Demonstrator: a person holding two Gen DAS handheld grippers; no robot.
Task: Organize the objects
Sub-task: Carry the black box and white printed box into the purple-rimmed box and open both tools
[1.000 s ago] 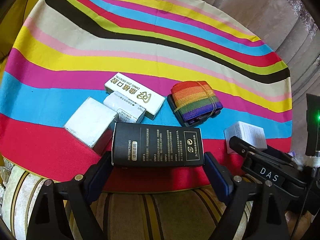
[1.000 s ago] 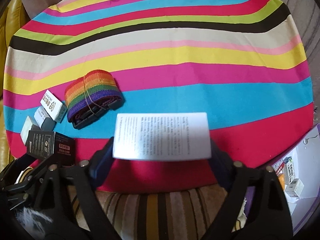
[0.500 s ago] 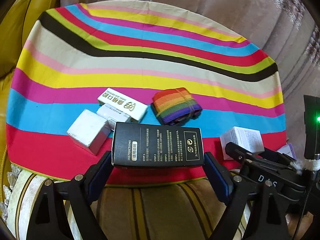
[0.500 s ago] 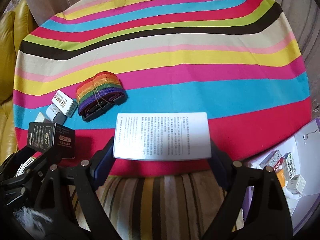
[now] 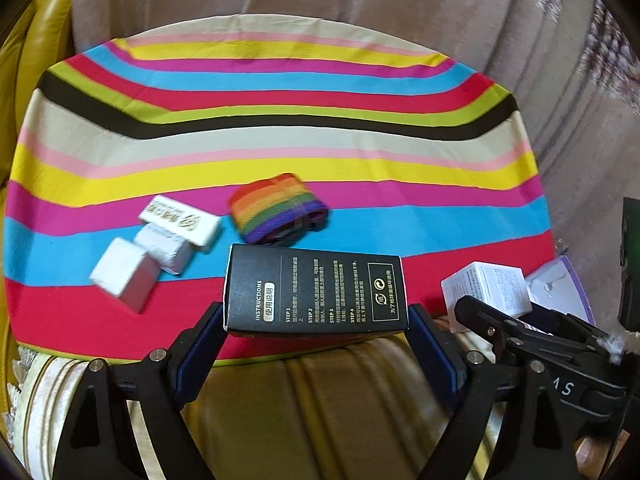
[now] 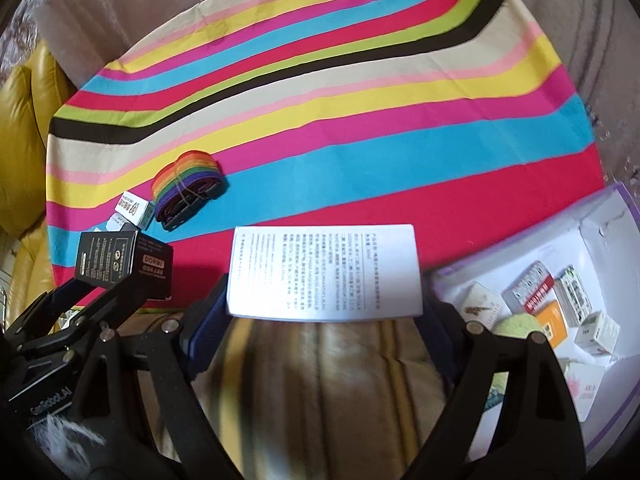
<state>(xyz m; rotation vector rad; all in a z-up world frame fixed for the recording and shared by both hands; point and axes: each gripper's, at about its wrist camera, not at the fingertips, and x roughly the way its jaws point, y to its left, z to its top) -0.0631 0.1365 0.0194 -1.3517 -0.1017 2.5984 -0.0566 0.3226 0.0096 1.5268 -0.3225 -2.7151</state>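
Note:
My left gripper (image 5: 316, 316) is shut on a black box (image 5: 316, 294) with white instruction text, held above the near edge of the striped cloth (image 5: 280, 128). My right gripper (image 6: 324, 300) is shut on a white box (image 6: 324, 270) with printed text, also lifted over the near edge. Each held box shows in the other view: the white box (image 5: 486, 290) and the black box (image 6: 124, 262). On the cloth lie a rainbow strap roll (image 5: 278, 208), a long white box (image 5: 180, 220), a small white box (image 5: 164, 250) and a white cube box (image 5: 122, 280).
A white tray with a purple rim (image 6: 592, 216) at the right holds several small boxes. A yellow leather seat (image 6: 24, 120) is at the left. A striped cushion (image 5: 320, 400) lies below the grippers. Grey fabric (image 5: 360, 8) hangs behind.
Both grippers have pulled back and up from the cloth with their boxes. The right view has swung right, bringing the tray of boxes into view.

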